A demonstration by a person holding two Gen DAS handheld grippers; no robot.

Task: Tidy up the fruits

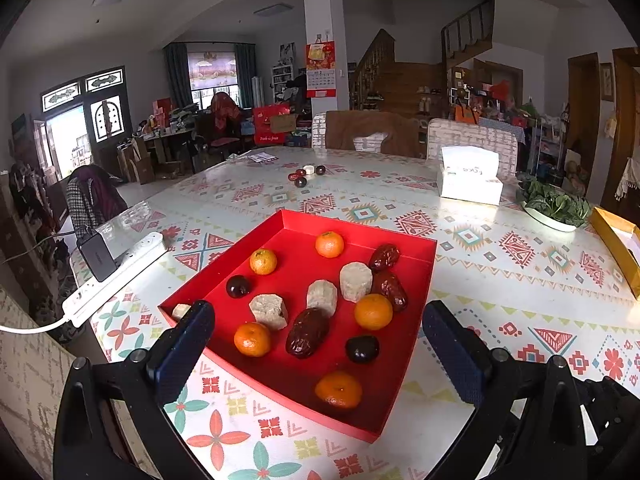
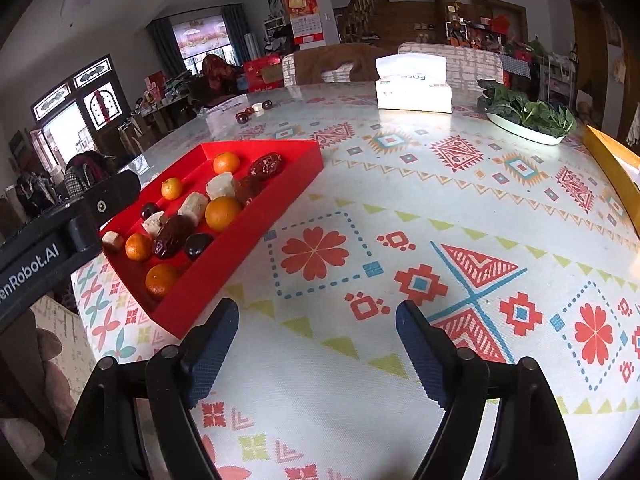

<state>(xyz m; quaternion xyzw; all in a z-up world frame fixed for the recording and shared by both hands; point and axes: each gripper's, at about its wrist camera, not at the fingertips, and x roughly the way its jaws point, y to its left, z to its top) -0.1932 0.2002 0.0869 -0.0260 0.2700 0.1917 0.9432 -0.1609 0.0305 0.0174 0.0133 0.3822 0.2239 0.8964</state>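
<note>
Left wrist view: red tray [image 1: 416,280] on the table [image 1: 500,272] holds tangerines [image 1: 373,311], red dates [image 1: 307,332], pale cut chunks [image 1: 355,281] and dark round fruits [image 1: 362,348]. Left gripper [image 1: 320,352] and right gripper [image 2: 318,340] both gape, empty. "Robot.AI" marks the left tool.

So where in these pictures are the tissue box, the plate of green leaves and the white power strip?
tissue box [image 2: 414,88]: right wrist view, on its white front face.
plate of green leaves [image 2: 528,114]: right wrist view, on the heap of leaves.
white power strip [image 1: 116,276]: left wrist view, on its long top face.
</note>
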